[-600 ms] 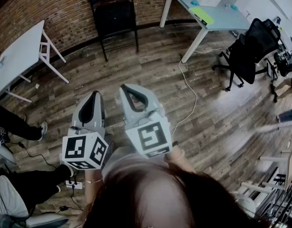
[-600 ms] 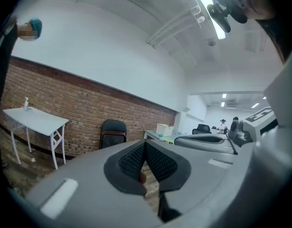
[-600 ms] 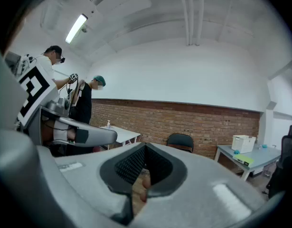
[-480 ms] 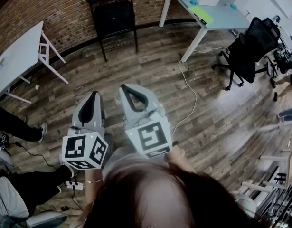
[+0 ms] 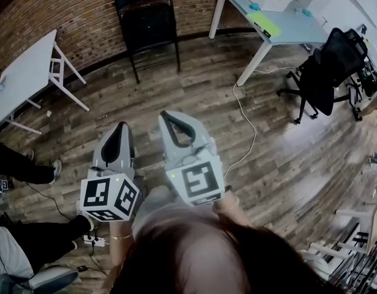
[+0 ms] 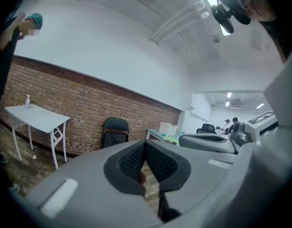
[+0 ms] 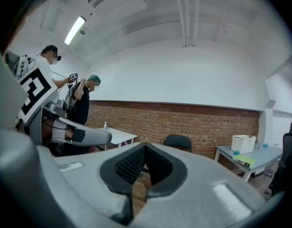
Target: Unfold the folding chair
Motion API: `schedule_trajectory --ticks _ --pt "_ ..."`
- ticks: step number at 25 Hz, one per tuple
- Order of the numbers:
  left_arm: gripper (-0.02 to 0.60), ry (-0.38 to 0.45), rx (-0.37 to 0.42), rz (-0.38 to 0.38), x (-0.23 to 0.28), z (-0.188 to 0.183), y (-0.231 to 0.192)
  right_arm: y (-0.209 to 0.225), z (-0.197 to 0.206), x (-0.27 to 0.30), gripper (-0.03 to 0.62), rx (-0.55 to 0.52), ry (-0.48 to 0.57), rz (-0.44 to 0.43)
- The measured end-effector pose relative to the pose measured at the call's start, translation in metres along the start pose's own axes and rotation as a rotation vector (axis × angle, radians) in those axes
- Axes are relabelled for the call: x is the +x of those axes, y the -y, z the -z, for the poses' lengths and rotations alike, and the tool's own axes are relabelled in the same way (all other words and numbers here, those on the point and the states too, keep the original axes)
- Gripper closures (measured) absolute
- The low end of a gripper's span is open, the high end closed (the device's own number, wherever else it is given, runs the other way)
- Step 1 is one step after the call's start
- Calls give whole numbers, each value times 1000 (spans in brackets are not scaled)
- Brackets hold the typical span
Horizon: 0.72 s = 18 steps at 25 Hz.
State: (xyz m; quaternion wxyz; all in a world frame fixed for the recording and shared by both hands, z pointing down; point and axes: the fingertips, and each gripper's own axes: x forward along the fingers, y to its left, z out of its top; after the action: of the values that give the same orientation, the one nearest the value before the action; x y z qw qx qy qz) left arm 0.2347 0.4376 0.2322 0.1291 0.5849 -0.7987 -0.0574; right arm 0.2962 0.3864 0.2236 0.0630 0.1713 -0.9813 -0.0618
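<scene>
The folding chair (image 5: 146, 26) stands upright against the brick wall (image 5: 72, 8), straight ahead and well apart; left gripper (image 5: 121, 127) and right gripper (image 5: 168, 116) are both pressed together, empty; the right one is slightly nearer.

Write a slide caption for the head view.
Shut and empty, the left gripper and right gripper face a black folding chair at the brick wall.

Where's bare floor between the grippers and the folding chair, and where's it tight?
Bare wood floor runs from the left gripper and right gripper up to the folding chair, bordered by the white table left and the desk right. Crowded: cable and office chair at right; a person's legs lower left.
</scene>
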Motion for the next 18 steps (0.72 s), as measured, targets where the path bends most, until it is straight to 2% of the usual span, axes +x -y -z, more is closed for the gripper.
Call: schedule_trajectory --ticks 4,10,18 --pt "582 31 -20 -26 12 -3 -8 10 6 16 591 22 14 -31" --pt "581 28 -33 -38 41 -4 -30 18 11 54 591 45 13 -67" --pt "581 35 -43 -29 97 -24 -72 36 5 120 591 27 10 -61"
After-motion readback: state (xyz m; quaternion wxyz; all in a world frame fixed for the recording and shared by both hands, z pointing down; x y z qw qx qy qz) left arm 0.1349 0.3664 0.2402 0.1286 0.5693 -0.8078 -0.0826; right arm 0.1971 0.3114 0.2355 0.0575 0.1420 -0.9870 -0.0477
